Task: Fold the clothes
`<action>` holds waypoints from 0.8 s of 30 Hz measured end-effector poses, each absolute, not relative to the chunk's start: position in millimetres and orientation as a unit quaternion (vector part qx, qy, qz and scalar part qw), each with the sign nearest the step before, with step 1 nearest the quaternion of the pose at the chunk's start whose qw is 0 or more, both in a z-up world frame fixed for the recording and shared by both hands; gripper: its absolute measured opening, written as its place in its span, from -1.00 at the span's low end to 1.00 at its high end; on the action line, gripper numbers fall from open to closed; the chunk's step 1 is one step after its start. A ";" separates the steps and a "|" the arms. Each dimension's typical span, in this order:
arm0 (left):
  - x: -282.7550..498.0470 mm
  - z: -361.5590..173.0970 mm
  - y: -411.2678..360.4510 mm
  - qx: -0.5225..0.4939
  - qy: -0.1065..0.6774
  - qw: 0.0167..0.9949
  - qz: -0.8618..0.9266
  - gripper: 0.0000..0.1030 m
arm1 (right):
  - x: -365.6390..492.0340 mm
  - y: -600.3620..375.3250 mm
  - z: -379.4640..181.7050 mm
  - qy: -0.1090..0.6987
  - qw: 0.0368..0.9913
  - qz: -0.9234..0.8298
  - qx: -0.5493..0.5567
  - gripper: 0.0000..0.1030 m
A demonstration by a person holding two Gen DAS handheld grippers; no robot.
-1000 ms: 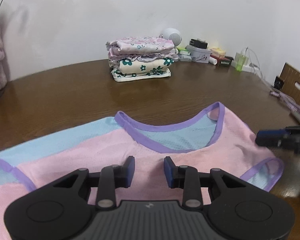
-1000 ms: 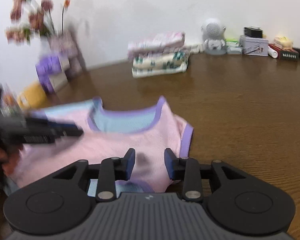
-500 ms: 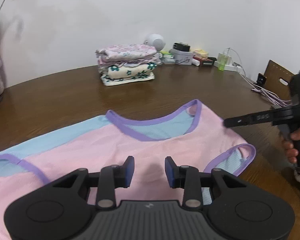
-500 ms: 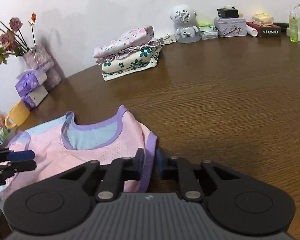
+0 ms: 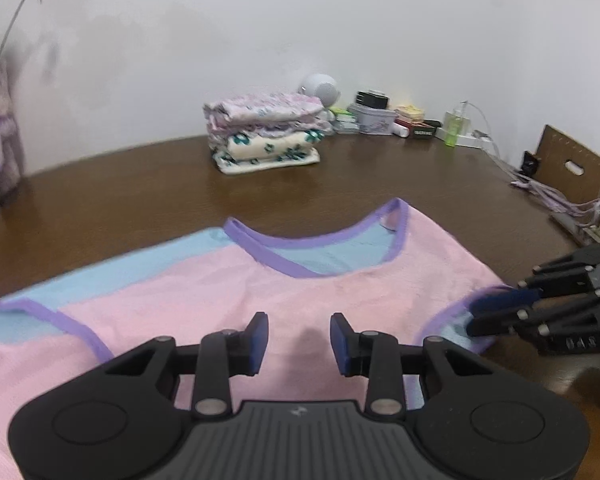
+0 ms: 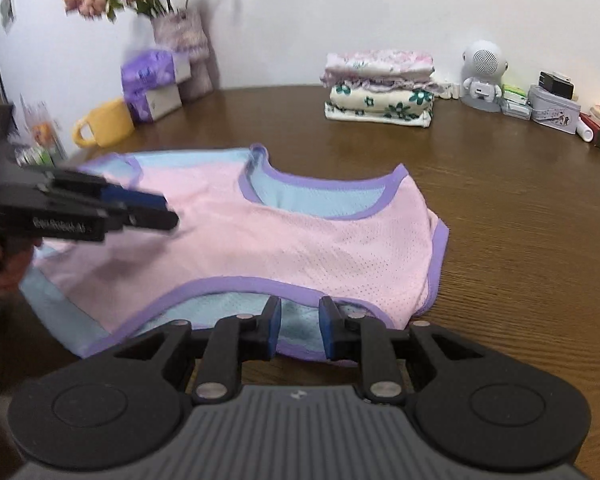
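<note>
Right gripper [image 6: 299,330] has swung back over the vest's [image 6: 300,236] near armhole, jaws opening, nothing pinched; left gripper [image 5: 299,338] parted, empty; fold not started.

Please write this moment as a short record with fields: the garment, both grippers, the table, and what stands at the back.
garment: pink vest with purple trim, lying flat
left gripper: open above the pink cloth, gripping nothing
right gripper: jaws opening, at the armhole edge
table: brown wood
back: folded clothes stack, white speaker, yellow mug, flower vase
</note>
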State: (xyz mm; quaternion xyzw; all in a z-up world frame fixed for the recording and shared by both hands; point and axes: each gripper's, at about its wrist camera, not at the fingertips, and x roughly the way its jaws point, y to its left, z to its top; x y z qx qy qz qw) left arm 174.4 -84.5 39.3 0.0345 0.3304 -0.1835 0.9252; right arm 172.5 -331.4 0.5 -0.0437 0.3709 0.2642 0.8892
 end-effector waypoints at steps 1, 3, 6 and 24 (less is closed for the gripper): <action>176.4 39.2 -85.1 0.041 0.327 0.928 -0.175 -0.37 | 174.3 -328.2 -1.6 0.378 0.887 0.261 -0.053 -0.61; 185.1 36.1 -82.2 0.043 0.331 0.929 -0.158 -0.37 | 171.7 -325.2 -0.3 0.384 0.884 0.256 -0.075 -0.61; 197.9 27.9 -75.8 0.035 0.344 0.928 -0.138 -0.38 | 169.9 -324.9 3.1 0.401 0.876 0.249 -0.099 -0.61; 195.0 32.3 -95.6 0.025 0.353 0.914 -0.197 -0.39 | 175.8 -304.8 15.1 0.414 0.862 0.279 -0.087 -0.60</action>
